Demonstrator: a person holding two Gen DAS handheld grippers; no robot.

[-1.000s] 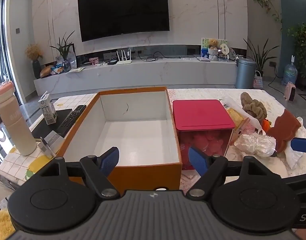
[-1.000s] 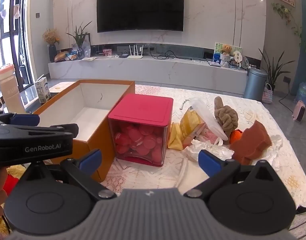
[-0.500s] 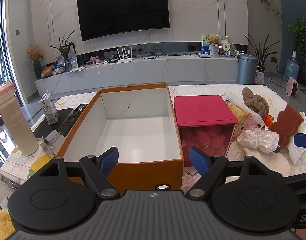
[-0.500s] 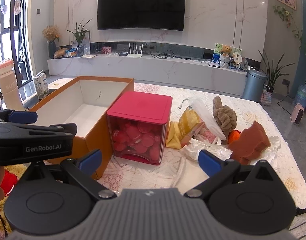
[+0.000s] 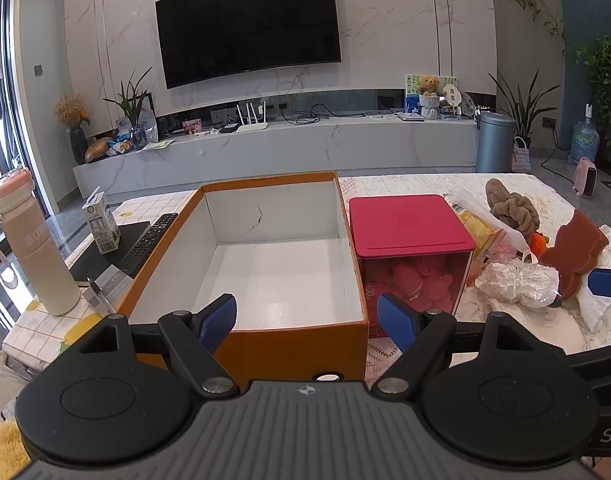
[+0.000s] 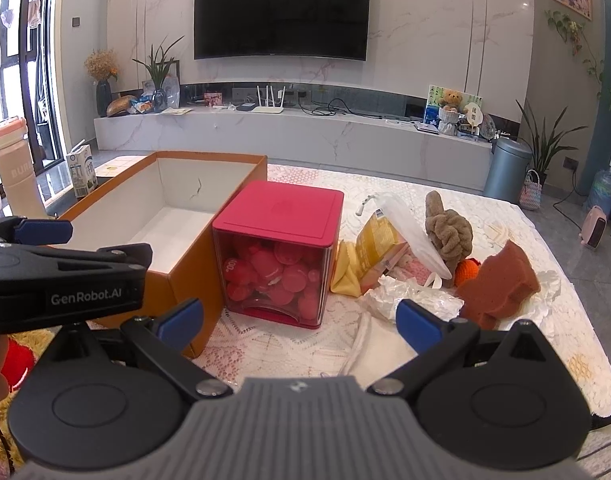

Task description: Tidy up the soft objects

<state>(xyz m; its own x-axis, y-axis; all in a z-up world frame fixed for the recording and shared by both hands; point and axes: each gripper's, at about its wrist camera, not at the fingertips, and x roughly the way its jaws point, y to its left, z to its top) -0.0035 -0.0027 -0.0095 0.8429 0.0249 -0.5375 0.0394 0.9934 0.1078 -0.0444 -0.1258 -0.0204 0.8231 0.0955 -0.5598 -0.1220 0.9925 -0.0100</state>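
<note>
Left gripper [image 5: 307,320] released over orange box [image 5: 265,344], right gripper [image 6: 299,320] released, soft pile [image 6: 445,256] toward table's right edge

You face a white marble wall [image 6: 445,40] carrying a dark curved television [image 6: 280,10], above a long marble media shelf [image 6: 305,136]. Potted plants [image 6: 541,140], a grey bin [image 6: 505,170] and glossy grey floor [image 6: 577,248] lie right; daylight enters tall windows [image 6: 21,80] left.

A home living room: wall-mounted television [image 6: 280,10] over a marble console [image 6: 289,136] (houseplants [image 6: 541,142] alongside).
</note>
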